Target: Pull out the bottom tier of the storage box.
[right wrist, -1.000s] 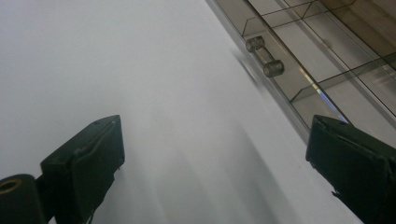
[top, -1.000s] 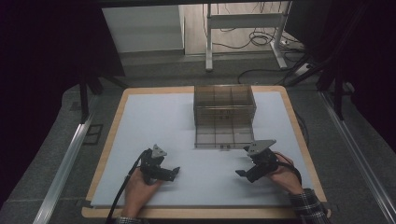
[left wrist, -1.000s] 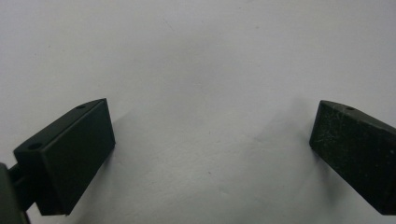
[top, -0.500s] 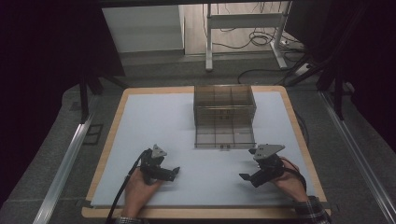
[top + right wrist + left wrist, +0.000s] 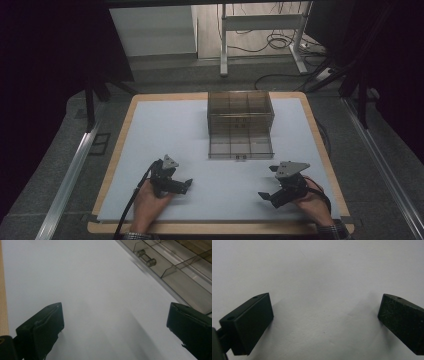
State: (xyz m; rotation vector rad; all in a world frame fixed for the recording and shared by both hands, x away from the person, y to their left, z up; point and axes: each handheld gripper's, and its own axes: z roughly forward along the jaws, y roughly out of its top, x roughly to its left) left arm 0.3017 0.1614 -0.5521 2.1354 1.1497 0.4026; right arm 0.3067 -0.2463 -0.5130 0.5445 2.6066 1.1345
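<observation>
Darkness swallows the room on both sides of the high view, leaving a pale floor, desk legs and loose cables visible at 12 o'clock beyond the worktop [image 5: 165, 125], a white sheet edged in wood. At the worktop's centre, toward 12 o'clock, stands a smoky see-through drawer box [image 5: 240, 112]; its lowest drawer [image 5: 241, 146] is pulled out toward the person, and its dividers show, though any contents are too faint to make out. In the right gripper view the drawer [image 5: 175, 262] is cut off at the upper right corner, with a small clear knob [image 5: 146, 258] on its front.

At 7 o'clock a hand, cut off by the bottom edge, holds the left gripper [image 5: 186, 185], its jaws pointing toward 3 o'clock. In the left gripper view the left gripper [image 5: 324, 315] has its jaws spread wide over bare white sheet, grasping nothing.

At 5 o'clock the other hand holds the right gripper [image 5: 265, 196], well apart from the drawer, jaws pointing toward 9 o'clock. The right gripper view shows the right gripper [image 5: 115, 317] with its jaws likewise spread and empty, their lower parts cut off by the frame.
</observation>
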